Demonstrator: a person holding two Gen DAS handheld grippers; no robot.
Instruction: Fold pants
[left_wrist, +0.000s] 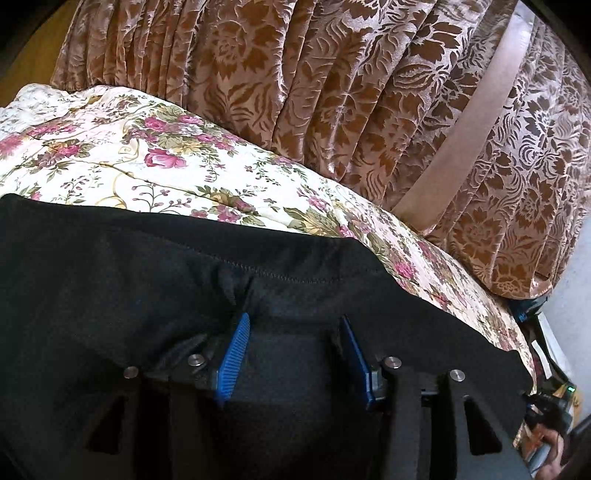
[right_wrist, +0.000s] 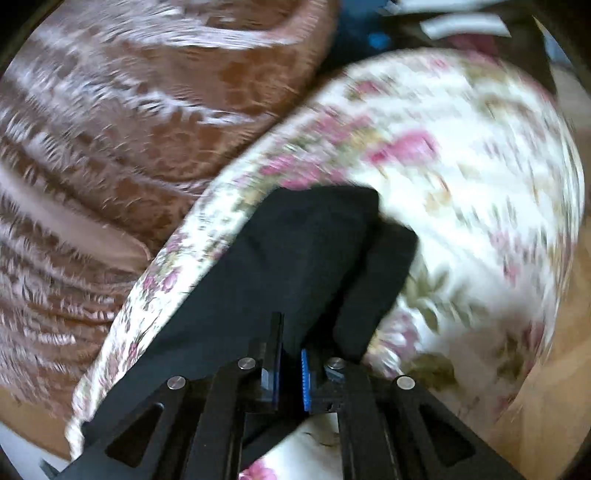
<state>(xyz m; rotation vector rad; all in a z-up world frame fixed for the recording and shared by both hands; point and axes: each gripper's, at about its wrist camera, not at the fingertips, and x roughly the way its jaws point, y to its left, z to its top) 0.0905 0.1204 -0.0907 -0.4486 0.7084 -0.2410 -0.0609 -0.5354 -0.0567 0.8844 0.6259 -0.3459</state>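
Note:
Black pants (left_wrist: 147, 266) lie spread over a floral bedspread (left_wrist: 147, 155), with a stitched hem running across their far edge. My left gripper (left_wrist: 294, 319) hovers low over them, its blue pads (left_wrist: 236, 347) standing well apart with only flat cloth between them and nothing pinched. In the blurred right wrist view, my right gripper (right_wrist: 291, 343) is shut on a bunched fold of the pants (right_wrist: 295, 251), which trail from the jaws forward across the bedspread (right_wrist: 461, 166).
A brown and pink patterned curtain (left_wrist: 332, 92) hangs right behind the bed and also fills the left of the right wrist view (right_wrist: 129, 110). Dark clutter (left_wrist: 546, 369) sits past the bed's right edge. A wooden floor (right_wrist: 554, 369) shows at lower right.

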